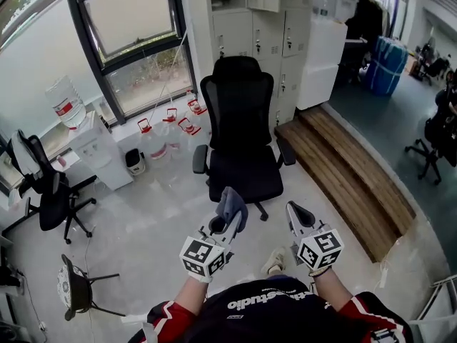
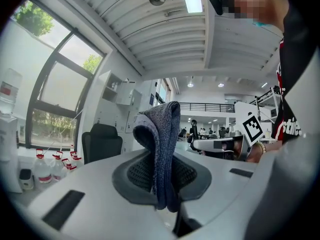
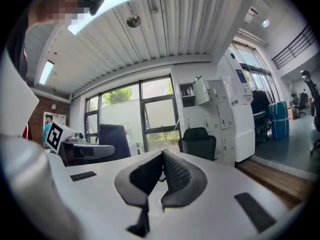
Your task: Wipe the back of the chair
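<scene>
Now left claw [image 1: 228, 225] pinching grey cloth [image 1: 233, 204]; right claw [image 1: 297, 211] pressed together; shirt [image 1: 285, 313] print ends "studio".

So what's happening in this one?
A person stands facing a black office chair, a gripper in each hand. The left gripper is clamped on a folded grey cloth; the right gripper is shut and empty. Neither touches the chair, so wiping hasn't started.

Cloth [image 1: 232, 207]: grey, coarse knit. Chair [image 1: 241, 120]: black, matt fabric. Floor [image 1: 157, 220]: pale, glossy, smooth. Step [image 1: 357, 184]: planked wood, matt. Pads [image 3: 175, 176]: dark, finely textured.
</scene>
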The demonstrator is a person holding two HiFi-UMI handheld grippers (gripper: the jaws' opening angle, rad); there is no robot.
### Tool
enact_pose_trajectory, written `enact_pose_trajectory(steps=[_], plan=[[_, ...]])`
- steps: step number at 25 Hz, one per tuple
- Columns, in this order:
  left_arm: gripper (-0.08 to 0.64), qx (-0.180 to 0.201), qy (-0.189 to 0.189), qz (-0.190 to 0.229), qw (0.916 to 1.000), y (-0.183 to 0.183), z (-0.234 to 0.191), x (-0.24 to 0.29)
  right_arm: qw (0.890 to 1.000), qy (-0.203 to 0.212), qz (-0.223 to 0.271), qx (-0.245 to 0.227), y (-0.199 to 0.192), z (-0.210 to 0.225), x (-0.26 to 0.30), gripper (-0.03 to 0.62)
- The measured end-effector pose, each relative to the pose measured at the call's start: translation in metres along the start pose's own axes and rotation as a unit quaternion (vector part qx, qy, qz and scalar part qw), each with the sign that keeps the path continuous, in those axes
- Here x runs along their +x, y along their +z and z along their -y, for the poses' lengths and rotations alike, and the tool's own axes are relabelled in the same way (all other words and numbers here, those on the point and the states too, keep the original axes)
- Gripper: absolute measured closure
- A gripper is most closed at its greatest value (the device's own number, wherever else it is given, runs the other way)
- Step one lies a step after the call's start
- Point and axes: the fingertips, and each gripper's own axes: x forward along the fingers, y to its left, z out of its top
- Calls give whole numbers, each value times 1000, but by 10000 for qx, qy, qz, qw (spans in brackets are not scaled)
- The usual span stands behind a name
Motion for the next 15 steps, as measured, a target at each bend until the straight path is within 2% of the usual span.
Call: enact_pose_trajectory(steps=[11,15], plan=[[503,-61,-81,110,9999,5,7,-7,9996,215,-125,-133,-3,-23,-8,595],[503,-227,-92,198,9995,7,6,-7,9994,249,-144,-177,-3,-24,-8,595]])
